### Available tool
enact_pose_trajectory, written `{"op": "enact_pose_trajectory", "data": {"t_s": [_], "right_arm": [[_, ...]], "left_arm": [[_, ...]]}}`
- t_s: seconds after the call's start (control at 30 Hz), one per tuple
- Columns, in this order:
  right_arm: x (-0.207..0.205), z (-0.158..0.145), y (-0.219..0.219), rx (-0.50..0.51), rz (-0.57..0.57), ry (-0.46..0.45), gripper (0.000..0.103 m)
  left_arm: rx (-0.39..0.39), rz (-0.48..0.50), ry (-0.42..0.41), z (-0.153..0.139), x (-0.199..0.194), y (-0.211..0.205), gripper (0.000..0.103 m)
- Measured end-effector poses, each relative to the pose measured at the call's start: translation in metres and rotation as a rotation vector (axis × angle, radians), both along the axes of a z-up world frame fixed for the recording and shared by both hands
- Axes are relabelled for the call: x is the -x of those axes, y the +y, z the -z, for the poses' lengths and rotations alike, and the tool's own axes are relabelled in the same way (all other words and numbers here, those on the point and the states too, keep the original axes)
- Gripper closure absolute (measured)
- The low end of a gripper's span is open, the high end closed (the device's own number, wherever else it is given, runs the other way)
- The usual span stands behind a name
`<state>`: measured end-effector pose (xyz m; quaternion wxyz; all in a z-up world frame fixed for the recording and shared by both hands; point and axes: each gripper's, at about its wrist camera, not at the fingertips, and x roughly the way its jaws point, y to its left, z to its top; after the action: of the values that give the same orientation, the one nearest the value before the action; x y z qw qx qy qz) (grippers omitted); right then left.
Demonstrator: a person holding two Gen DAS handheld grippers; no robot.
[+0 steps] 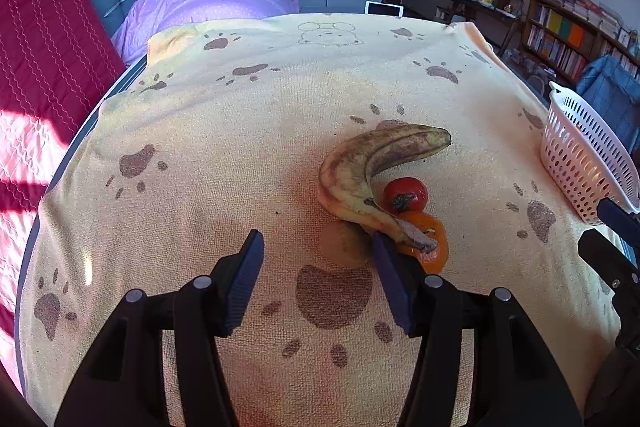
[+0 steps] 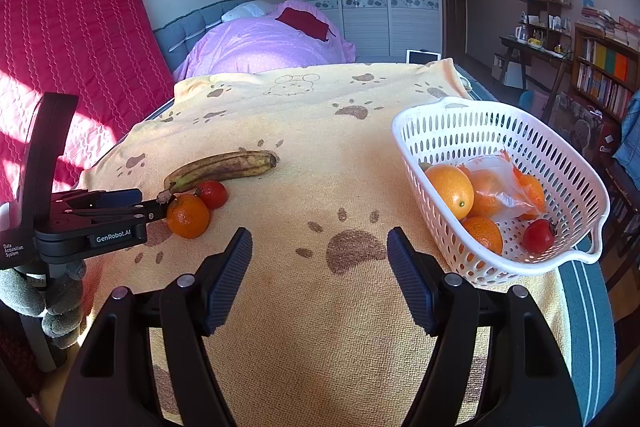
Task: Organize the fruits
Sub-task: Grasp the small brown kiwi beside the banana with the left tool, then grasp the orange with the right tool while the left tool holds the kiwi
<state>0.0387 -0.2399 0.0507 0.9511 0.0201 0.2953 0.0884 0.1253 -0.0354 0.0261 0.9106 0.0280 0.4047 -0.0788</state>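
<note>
Loose fruit: a banana (image 2: 224, 169), a mandarin (image 2: 188, 217) and a small tomato (image 2: 213, 194) lie bunched together on the yellow paw-print towel (image 2: 320, 187), on the left of the bed as the right wrist view shows it.

Banana's long axis: it runs left-near to right-far, stem end near and left, blunt tip far and right. The stem lies over the mandarin's top in the left wrist view.

Left tongs: the left gripper (image 1: 318, 241) is spread partway with nothing between the pads. Its right finger (image 1: 394, 279) sits just beside the banana stem and the mandarin; whether it touches them I cannot tell.

Direction from the left tongs: the cluster lies ahead and off to the right of the gap, not centred in it.

Right tongs: the right gripper (image 2: 320, 239) stands spread and empty above bare towel, between the cluster and the basket.

Basket: the white basket (image 2: 452, 115) sits on the right and already holds oranges, a bagged fruit and a tomato.

Nearer hand: the left one, by far.

Likely need: shift the left tongs rightward to straddle the stem or the mandarin before closing.
</note>
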Motion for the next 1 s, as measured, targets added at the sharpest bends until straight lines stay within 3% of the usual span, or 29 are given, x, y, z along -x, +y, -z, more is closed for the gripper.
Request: {"op": "enact_pose_trajectory", "data": {"t_s": [0.23,0.43,0.73,1.0], "right_arm": [[0.0,0.0,0.0,0.0,0.001,0.001,0.031],[-0.001,0.003,-0.005,-0.009,0.019,0.01,0.031],[-0.008,0.002,-0.005,-0.007,0.029,0.055,0.031],[-0.02,-0.009,0.026,-0.079,-0.063,0.109,0.031]], "left_arm": [[0.072,0.05,0.012,0.002,-0.004,-0.005,0.074],[0.123,0.039,0.013,0.002,0.0,0.005,0.074],[0.168,-0.113,-0.043,-0.012,0.018,0.046,0.075],[0.198,-0.1,-0.061,-0.015,0.024,0.049,0.074]]}}
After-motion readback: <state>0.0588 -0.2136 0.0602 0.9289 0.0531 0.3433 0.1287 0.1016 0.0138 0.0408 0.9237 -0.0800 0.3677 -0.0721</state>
